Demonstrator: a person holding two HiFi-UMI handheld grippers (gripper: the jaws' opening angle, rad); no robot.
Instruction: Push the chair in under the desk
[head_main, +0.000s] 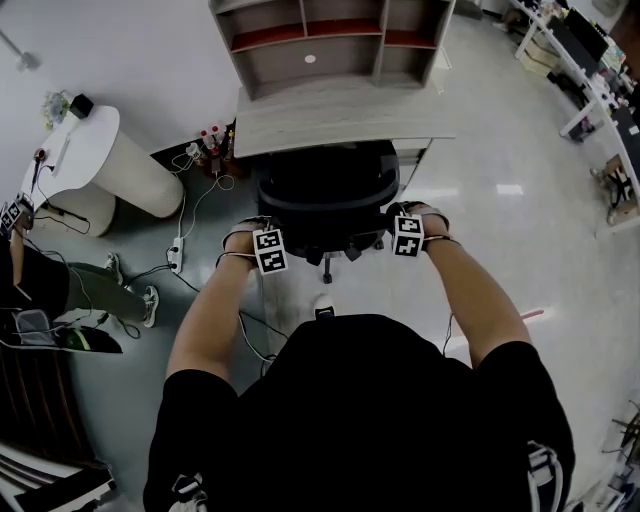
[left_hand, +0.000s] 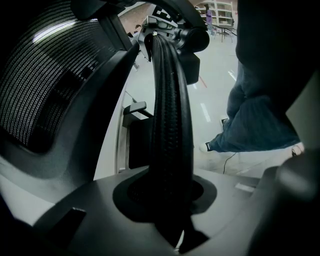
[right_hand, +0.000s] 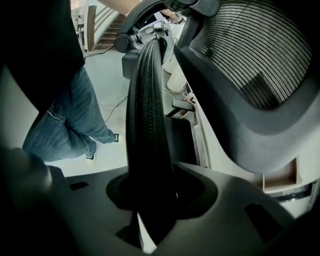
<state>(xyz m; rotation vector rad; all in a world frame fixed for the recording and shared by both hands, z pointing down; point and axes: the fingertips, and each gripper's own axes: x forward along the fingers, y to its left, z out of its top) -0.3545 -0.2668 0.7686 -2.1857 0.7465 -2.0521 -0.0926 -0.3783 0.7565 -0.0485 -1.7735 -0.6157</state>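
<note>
A black mesh office chair (head_main: 328, 195) stands with its seat partly beneath the light wood desk (head_main: 340, 115), its back toward me. A ribbed black bar (left_hand: 170, 110) (right_hand: 145, 115) arcs behind the mesh backrest (left_hand: 45, 85) (right_hand: 265, 55). My left gripper (head_main: 262, 242) (left_hand: 170, 200) is shut on the bar's left end. My right gripper (head_main: 405, 230) (right_hand: 150, 195) is shut on its right end. Each gripper view shows the other gripper at the bar's far end. The chair's base is hidden under the seat.
A shelf unit (head_main: 320, 40) sits on the desk. Left of it are bottles (head_main: 210, 140), a white rounded table (head_main: 100, 160), a power strip with cables (head_main: 176, 255) on the floor and a seated person's legs (head_main: 110, 285). My jeans leg (left_hand: 260, 115) stands close behind the chair.
</note>
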